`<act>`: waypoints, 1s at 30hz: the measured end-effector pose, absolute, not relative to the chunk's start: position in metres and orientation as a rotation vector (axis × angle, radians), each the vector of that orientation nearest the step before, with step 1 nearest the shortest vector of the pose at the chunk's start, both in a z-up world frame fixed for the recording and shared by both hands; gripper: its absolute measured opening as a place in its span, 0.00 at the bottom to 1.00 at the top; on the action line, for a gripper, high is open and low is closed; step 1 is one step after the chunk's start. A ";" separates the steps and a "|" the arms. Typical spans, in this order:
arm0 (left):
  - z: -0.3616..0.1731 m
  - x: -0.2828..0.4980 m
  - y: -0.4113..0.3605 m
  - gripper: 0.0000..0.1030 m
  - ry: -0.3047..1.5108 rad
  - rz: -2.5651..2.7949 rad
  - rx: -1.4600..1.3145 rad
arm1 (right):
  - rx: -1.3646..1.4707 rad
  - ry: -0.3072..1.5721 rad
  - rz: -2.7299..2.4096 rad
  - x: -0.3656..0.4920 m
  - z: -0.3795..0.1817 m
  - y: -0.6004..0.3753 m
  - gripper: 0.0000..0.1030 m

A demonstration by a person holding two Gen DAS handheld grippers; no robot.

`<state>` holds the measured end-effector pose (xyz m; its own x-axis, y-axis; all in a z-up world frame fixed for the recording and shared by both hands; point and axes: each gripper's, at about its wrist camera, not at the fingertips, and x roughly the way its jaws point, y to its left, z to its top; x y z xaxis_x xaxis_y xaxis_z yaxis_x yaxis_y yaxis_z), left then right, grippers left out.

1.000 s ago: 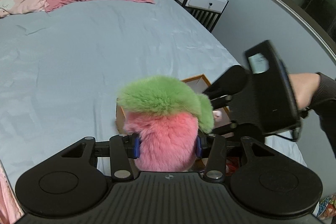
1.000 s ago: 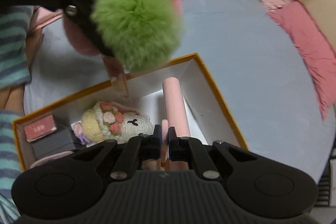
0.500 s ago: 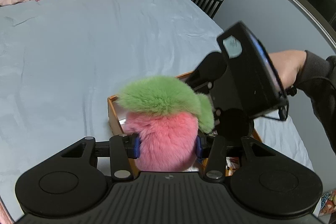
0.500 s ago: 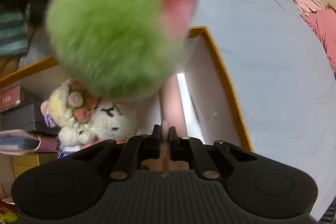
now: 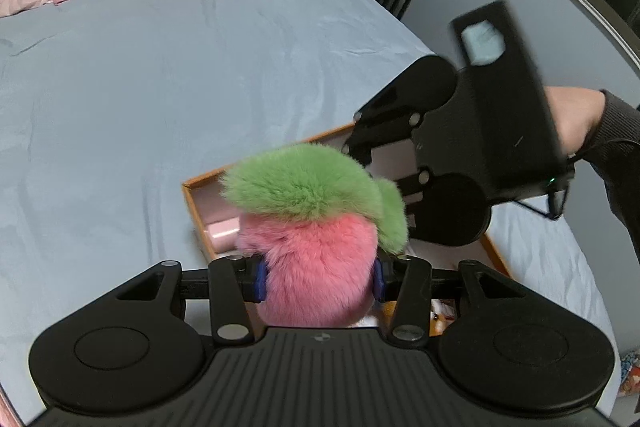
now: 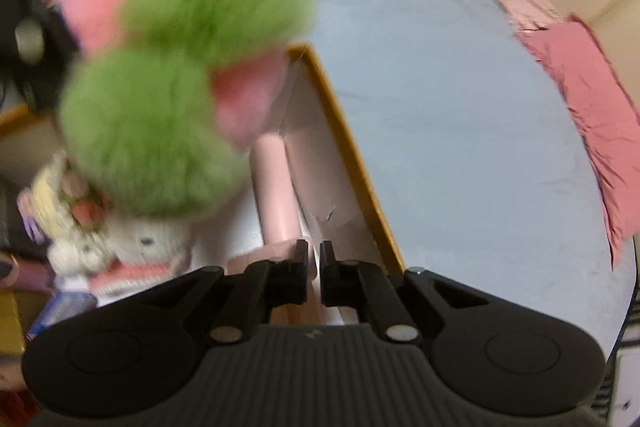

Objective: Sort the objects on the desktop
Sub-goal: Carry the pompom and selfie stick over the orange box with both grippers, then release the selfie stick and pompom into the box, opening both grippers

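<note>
The left tongs (image 5: 318, 277) clamp a fluffy plush toy with a pink furry body and green furry top (image 5: 316, 223) between their blue-padded fingers (image 5: 261, 281), pressing into the soft pile on both sides; the toy's green end points forward, away from the camera, and its long axis runs along the fingers. It hangs above a shallow cardboard box with an orange rim and pale inner walls (image 5: 192, 199) that sits on a bed with a smooth grey-blue sheet (image 5: 140, 87). In the right wrist view the same toy (image 6: 180, 67) is blurred, up and left of the right tongs (image 6: 314, 263), well apart from them. The right tongs are narrowed to a thin slit with nothing visibly between them, just over the near end of a smooth pale pink cylinder (image 6: 276, 195), which lies lengthwise along the box wall (image 6: 344, 155). A cream crocheted doll with small flowers (image 6: 120, 239) lies beside it.
</note>
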<state>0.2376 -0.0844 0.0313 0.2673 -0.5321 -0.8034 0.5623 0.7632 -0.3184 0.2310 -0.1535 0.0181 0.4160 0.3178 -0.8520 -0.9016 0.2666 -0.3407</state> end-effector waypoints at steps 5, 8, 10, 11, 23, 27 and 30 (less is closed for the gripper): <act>0.031 0.225 -0.095 0.51 1.111 -0.807 -0.038 | -0.792 0.715 0.790 0.206 0.039 -0.180 0.06; 0.023 0.216 -0.107 0.51 1.149 -0.816 -0.035 | -0.736 0.679 0.716 0.182 0.050 -0.192 0.06; 0.014 0.210 -0.116 0.51 1.183 -0.813 -0.022 | -0.718 0.649 0.655 0.157 0.048 -0.199 0.06; 0.010 0.208 -0.119 0.51 1.195 -0.810 -0.011 | -0.703 0.636 0.634 0.147 0.050 -0.202 0.06; -0.036 0.190 -0.147 0.54 1.328 -0.767 0.192 | -0.533 0.637 0.449 0.091 0.023 -0.188 0.06; -0.036 0.184 -0.151 0.59 1.294 -0.783 0.221 | -0.460 0.682 0.408 0.088 0.015 -0.191 0.09; -0.034 0.180 -0.148 0.62 1.265 -0.803 0.216 | -0.434 0.693 0.390 0.085 0.017 -0.196 0.11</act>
<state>0.1799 -0.1475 -0.0337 0.0764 -0.4174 -0.9055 0.6423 0.7153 -0.2755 0.0847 -0.1962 0.0167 0.7050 0.1983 -0.6809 -0.4790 0.8411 -0.2511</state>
